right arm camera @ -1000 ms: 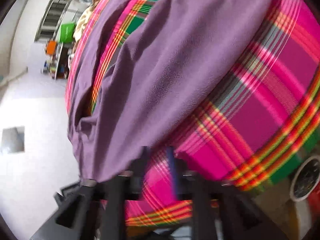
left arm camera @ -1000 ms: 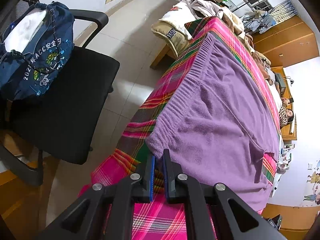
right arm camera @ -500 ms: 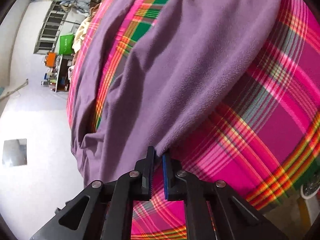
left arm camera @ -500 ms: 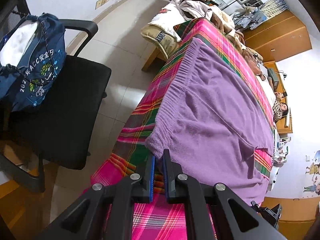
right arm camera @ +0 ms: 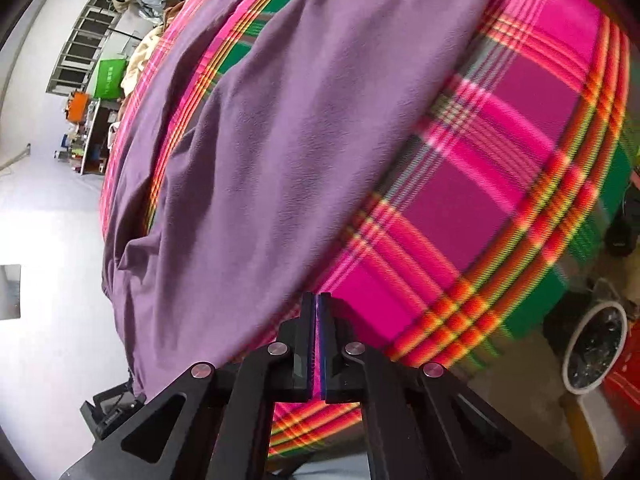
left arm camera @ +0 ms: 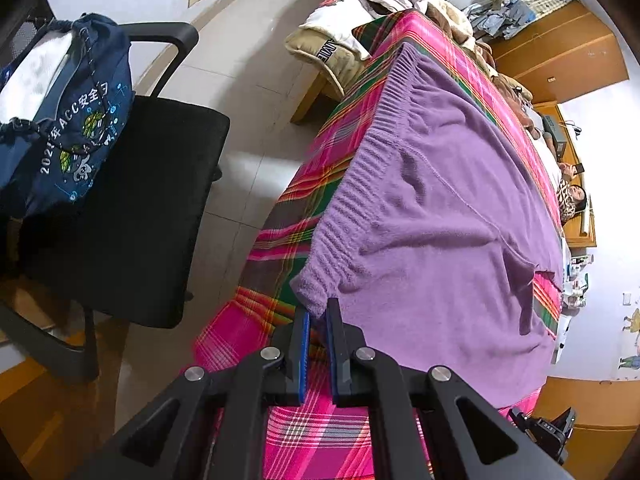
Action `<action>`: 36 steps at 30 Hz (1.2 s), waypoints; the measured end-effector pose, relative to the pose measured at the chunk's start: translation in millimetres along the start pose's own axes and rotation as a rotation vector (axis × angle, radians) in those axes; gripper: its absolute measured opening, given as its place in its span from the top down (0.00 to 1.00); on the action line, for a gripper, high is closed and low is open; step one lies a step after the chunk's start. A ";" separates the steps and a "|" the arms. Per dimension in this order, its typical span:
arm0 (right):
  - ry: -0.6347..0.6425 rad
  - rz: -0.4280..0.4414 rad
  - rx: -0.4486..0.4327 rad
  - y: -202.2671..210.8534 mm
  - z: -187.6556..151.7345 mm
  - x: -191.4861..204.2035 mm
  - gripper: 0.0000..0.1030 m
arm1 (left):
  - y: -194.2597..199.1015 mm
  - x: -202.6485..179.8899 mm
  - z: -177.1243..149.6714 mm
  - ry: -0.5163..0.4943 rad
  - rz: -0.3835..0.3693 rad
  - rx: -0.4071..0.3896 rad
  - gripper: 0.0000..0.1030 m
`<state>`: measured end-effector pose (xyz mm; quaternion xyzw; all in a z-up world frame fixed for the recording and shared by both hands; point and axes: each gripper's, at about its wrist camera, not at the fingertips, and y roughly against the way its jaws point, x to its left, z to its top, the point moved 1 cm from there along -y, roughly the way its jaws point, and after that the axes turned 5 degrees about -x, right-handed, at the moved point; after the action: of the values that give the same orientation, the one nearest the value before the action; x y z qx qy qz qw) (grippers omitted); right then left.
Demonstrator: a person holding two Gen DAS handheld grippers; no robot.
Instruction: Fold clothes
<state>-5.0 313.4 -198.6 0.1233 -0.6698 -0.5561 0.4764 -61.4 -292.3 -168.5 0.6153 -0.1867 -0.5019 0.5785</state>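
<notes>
A pink, green and orange plaid cloth (left arm camera: 320,432) covers the tabletop, and purple trousers (left arm camera: 440,220) lie spread flat on it, the ribbed waistband (left arm camera: 360,184) running along the cloth's near-left side, the legs reaching away toward the far end. In the right wrist view the trousers (right arm camera: 288,152) fill the left half of the cloth (right arm camera: 500,168), with a strip of plaid showing between the two legs.

The left gripper (left arm camera: 317,320) has its jaws narrowly apart with the corner of the waistband caught between them. The right gripper (right arm camera: 318,312) has jaws that have just been closing and now stand clenched together at the hem edge of a trouser leg; whether cloth is pinched there I cannot tell.

Left of the tabletop edge is pale tiled floor (left arm camera: 240,60), open between the tabletop and a black office chair (left arm camera: 132,208) carrying a dark blue bag (left arm camera: 76,132). At the far end, bedding and clothes (left arm camera: 360,8) are heaped. Wooden cupboards (left arm camera: 560,52) line the far right wall. A person (left arm camera: 572,196) lies beyond the tabletop's right side. Beyond the right gripper's side, a white bucket (right arm camera: 592,348) stands on the floor.
</notes>
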 end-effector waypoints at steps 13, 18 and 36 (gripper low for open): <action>0.170 0.014 -0.008 1.3 16.4 39.0 0.75 | 19.3 13.8 -14.7 0.008 0.006 0.016 0.89; 0.309 -0.012 -0.030 2.7 18.1 58.1 0.75 | 31.2 -13.1 -20.9 -0.078 -0.012 -0.021 0.92; 0.401 -0.082 0.056 -10.0 91.2 56.7 0.68 | -44.9 -234.4 -66.5 -0.397 -0.119 0.073 0.92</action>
<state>-108.6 327.7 -172.2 0.2719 -0.5711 -0.5206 0.5735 -121.7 -55.7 -126.3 0.5350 -0.2785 -0.6393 0.4770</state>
